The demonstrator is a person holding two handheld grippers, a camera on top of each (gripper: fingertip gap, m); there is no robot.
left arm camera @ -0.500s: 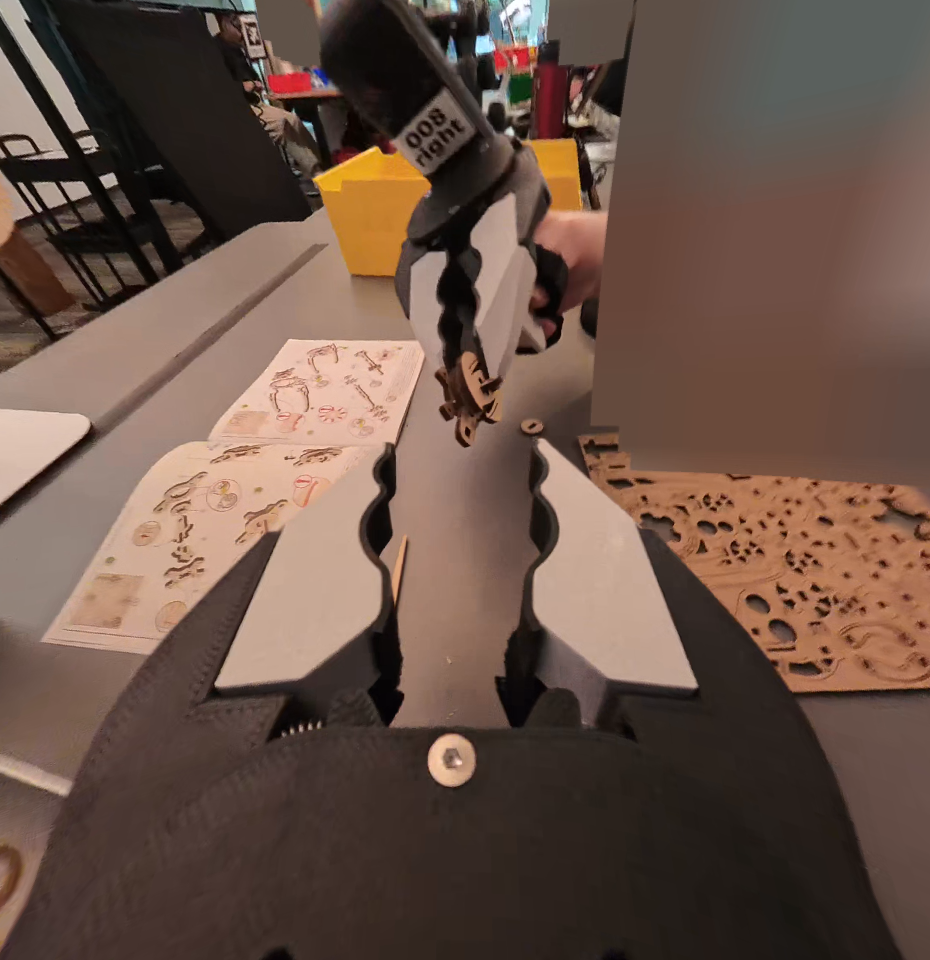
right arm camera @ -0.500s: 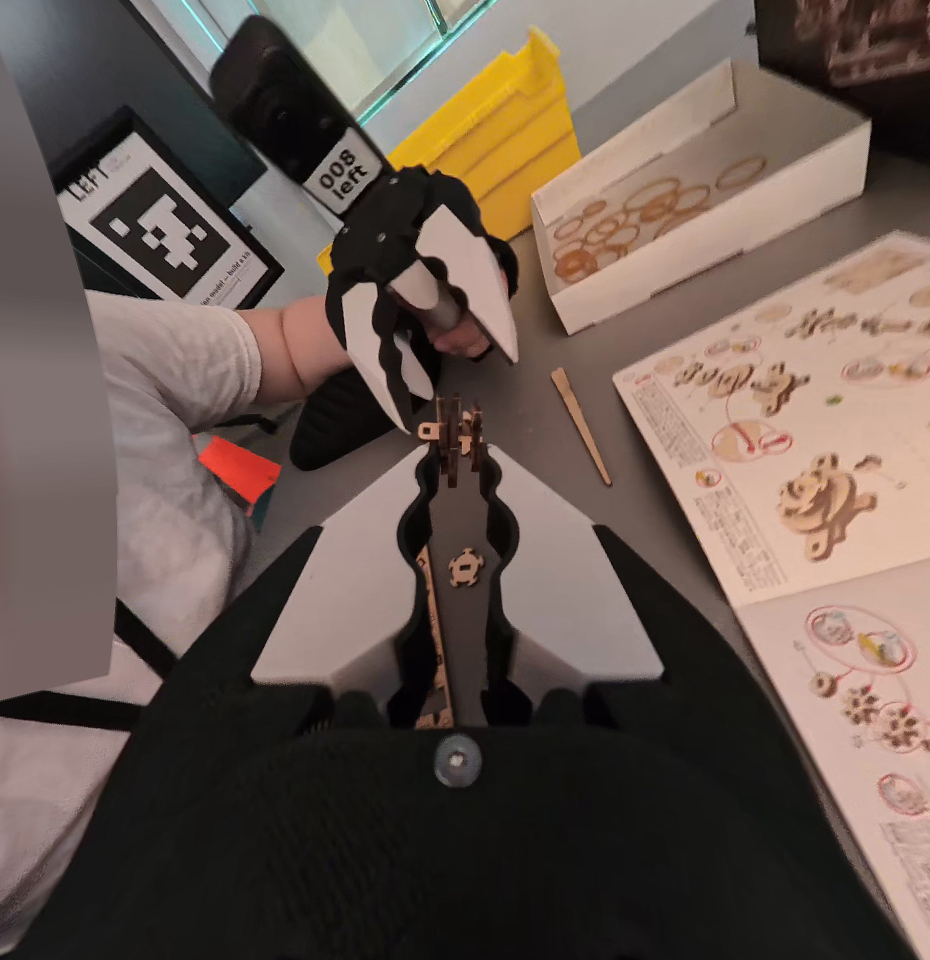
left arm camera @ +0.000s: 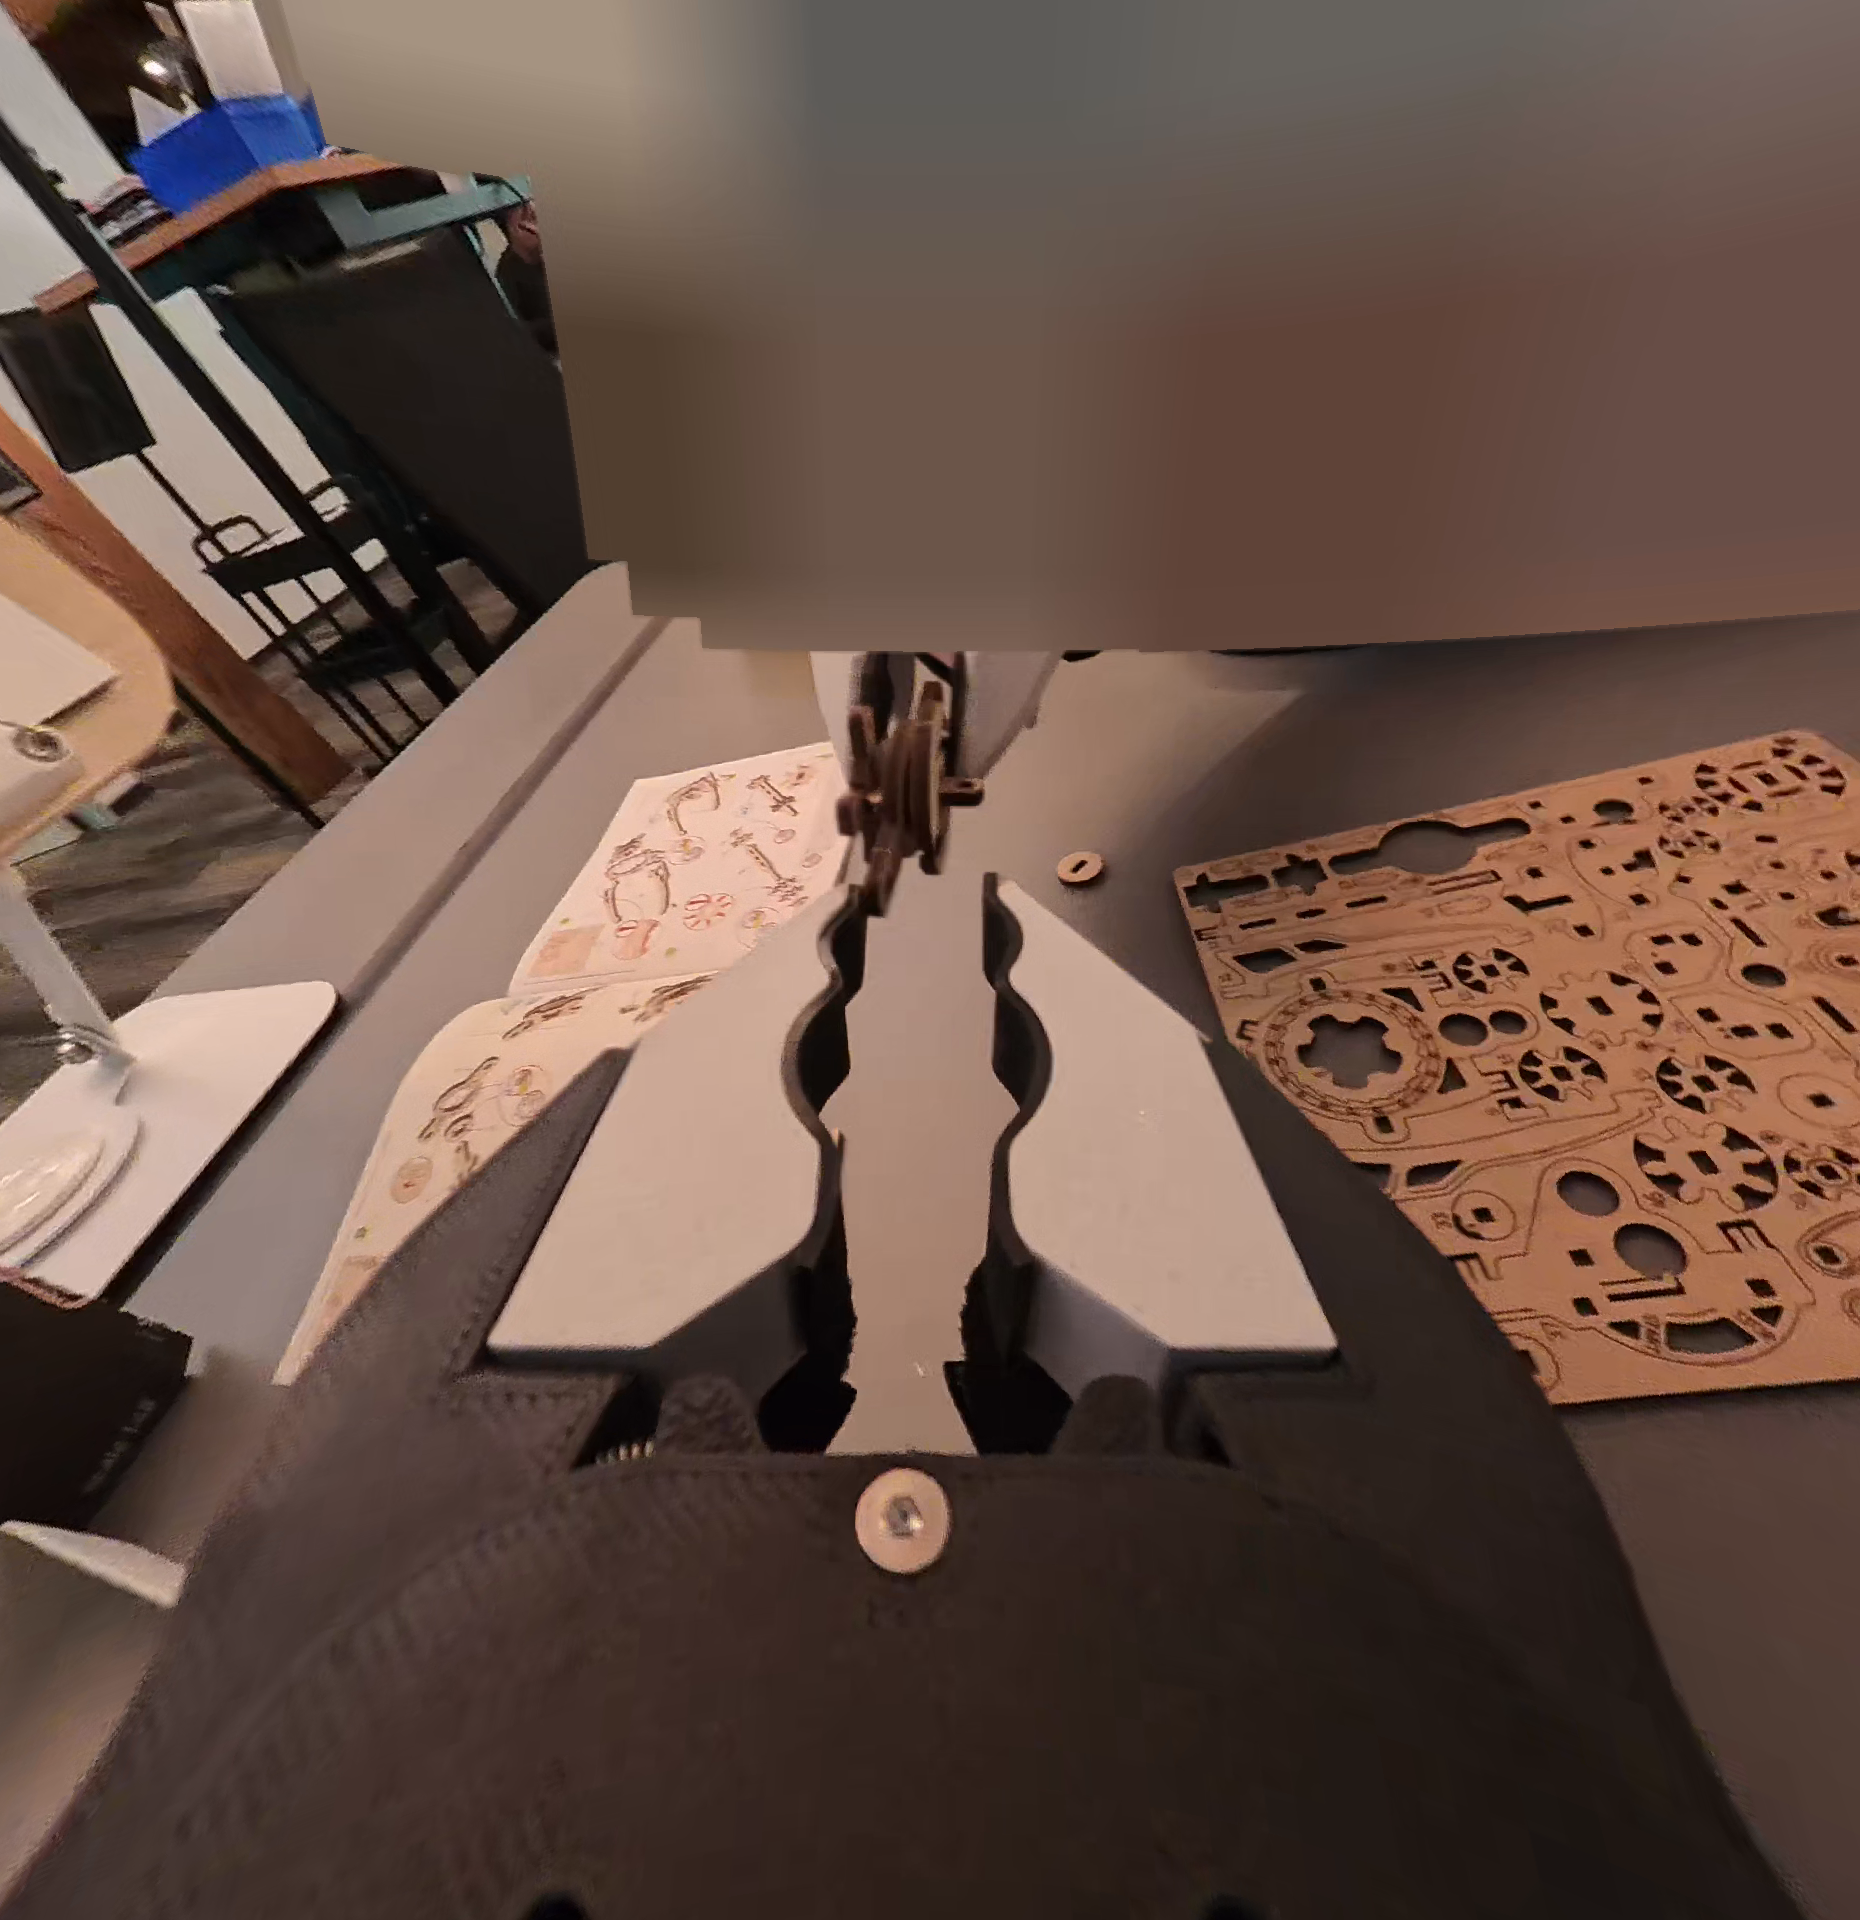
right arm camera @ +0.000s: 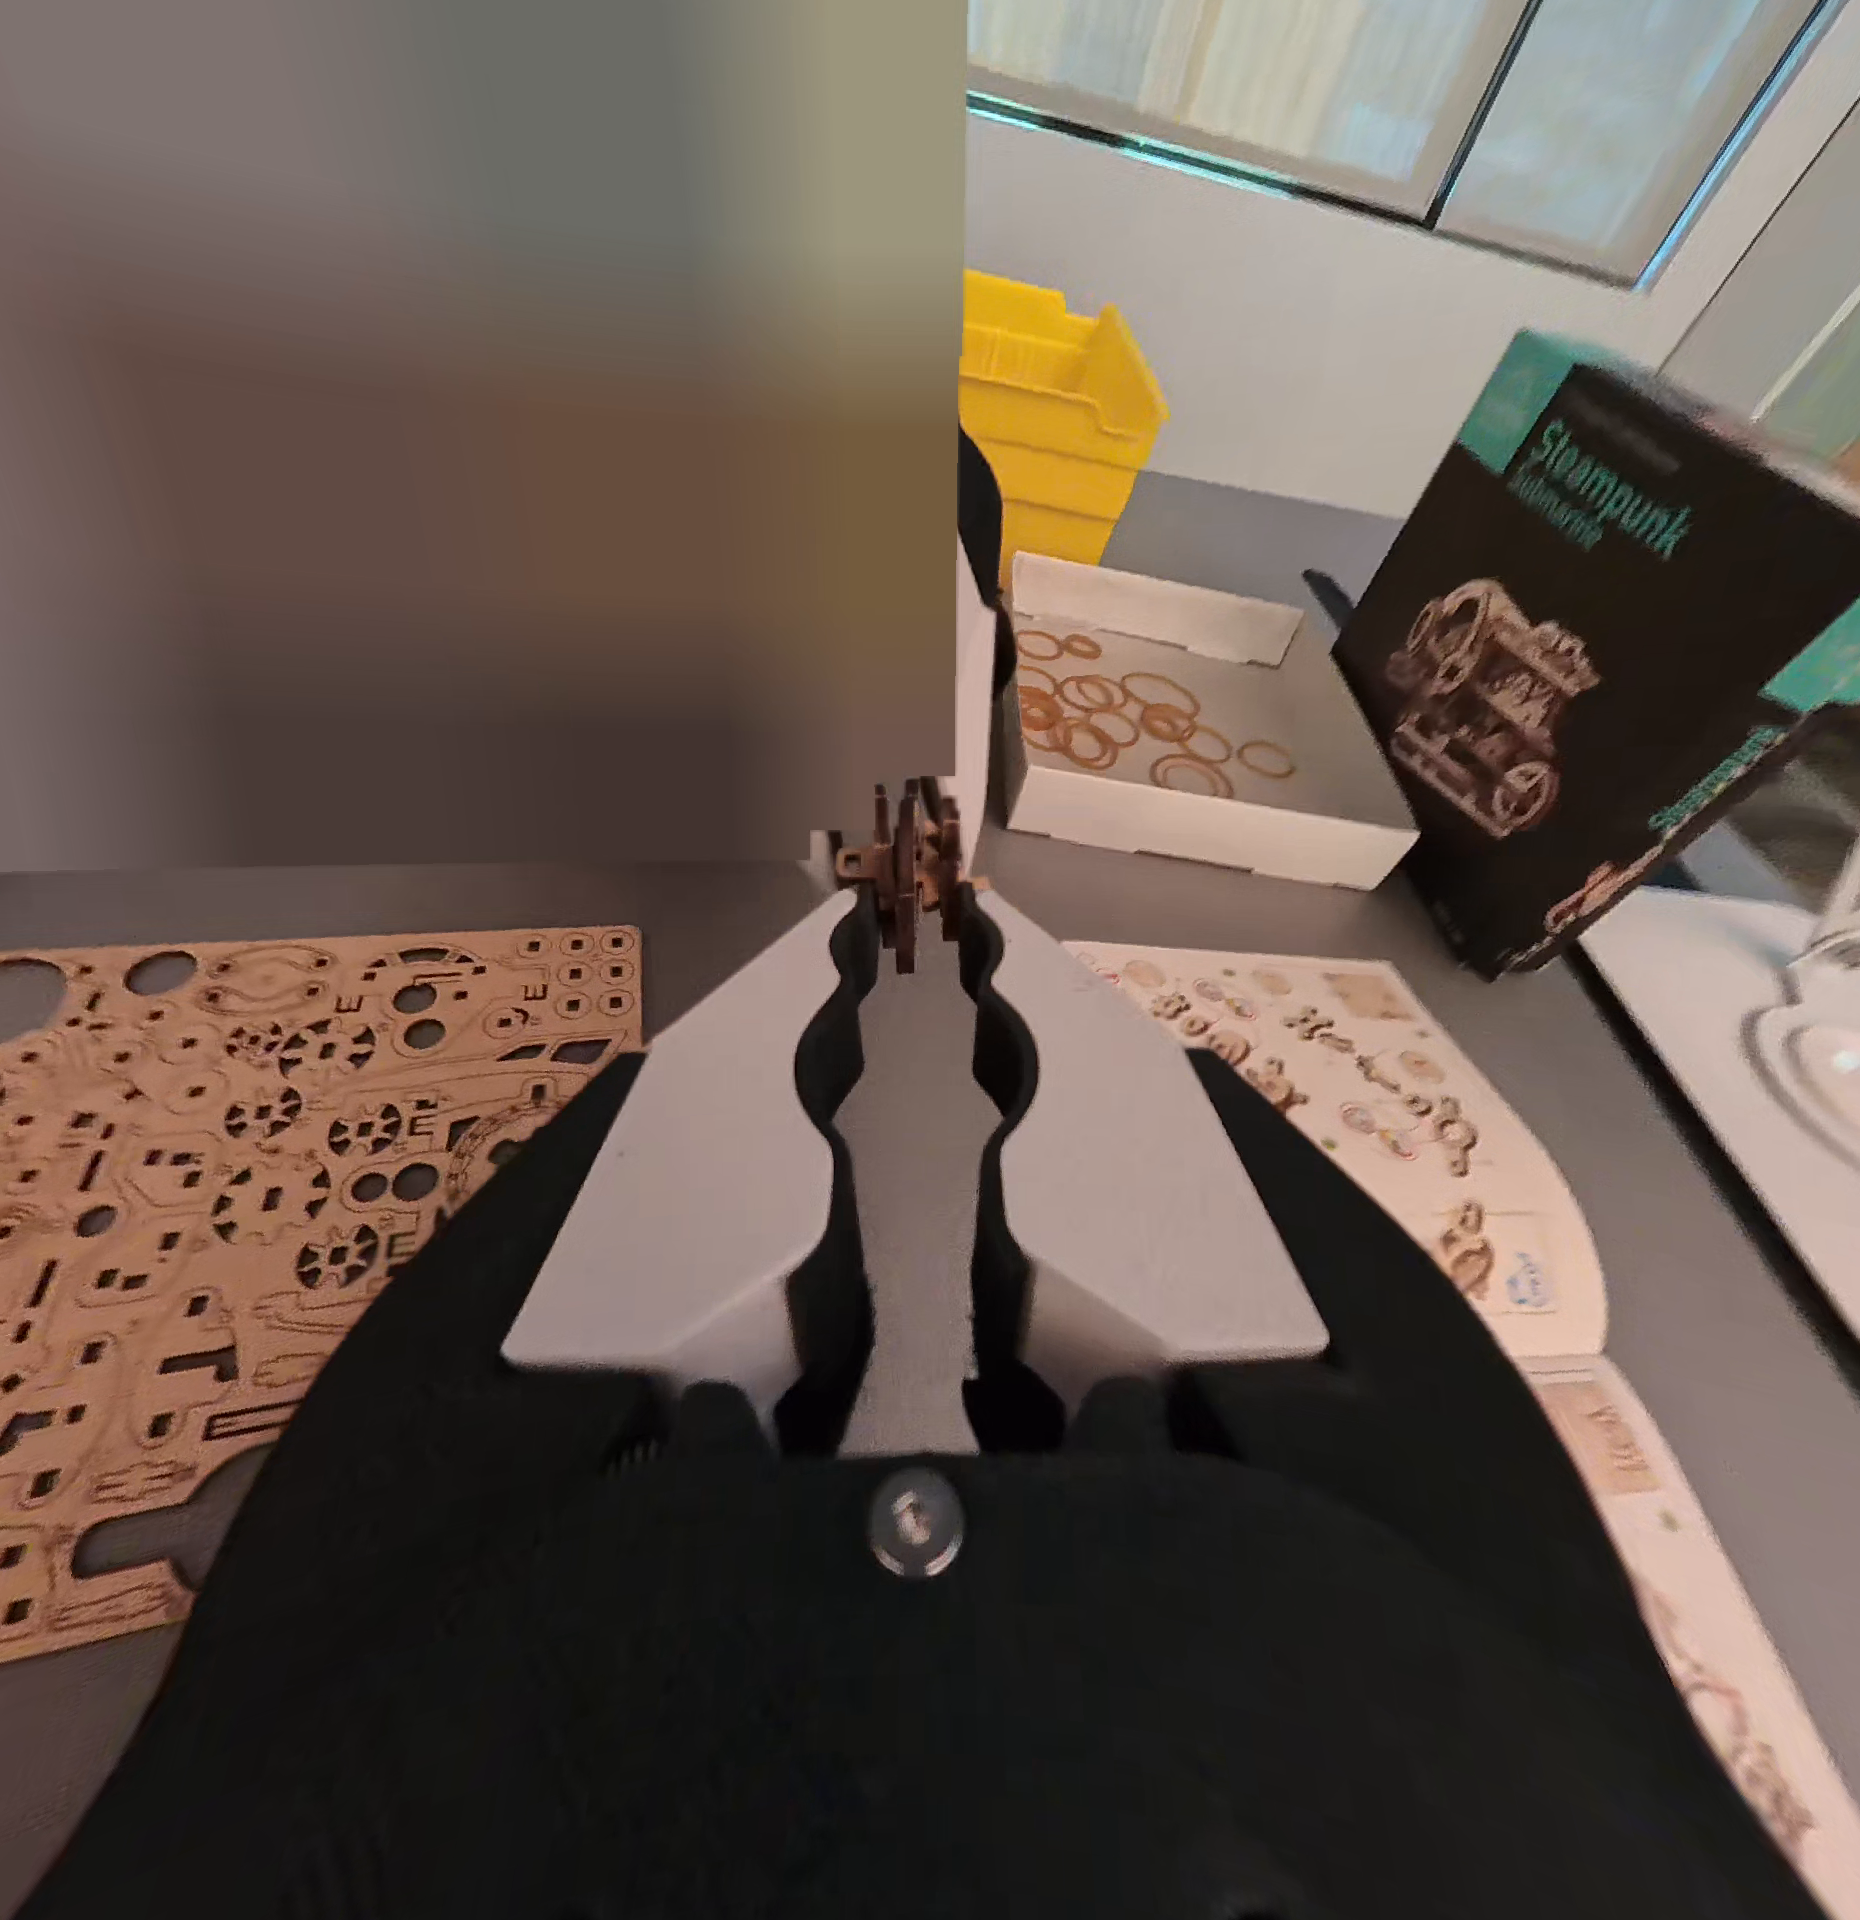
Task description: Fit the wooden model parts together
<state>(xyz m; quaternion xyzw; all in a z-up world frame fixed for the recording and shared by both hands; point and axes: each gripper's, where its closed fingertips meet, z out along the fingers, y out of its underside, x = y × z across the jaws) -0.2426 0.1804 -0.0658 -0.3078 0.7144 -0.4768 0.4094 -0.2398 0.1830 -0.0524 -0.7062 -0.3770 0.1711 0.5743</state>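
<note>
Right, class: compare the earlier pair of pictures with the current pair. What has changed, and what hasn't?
The two grippers came together: the gear assembly, gripped in the right gripper throughout, now sits just beyond the left gripper. The left jaws narrowed but hold nothing. The parts sheet, booklet and small loose disc lie where they were.

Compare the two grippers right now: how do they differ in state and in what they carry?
The right gripper is shut on the small wooden assembly, pinched at its fingertips; the left gripper is open and carries nothing. The assembly sits between the right gripper's fingers, whereas it hangs just ahead of the left gripper's tips, near its left finger. Both share the same grey fingers on black bodies, above the grey table.
</note>
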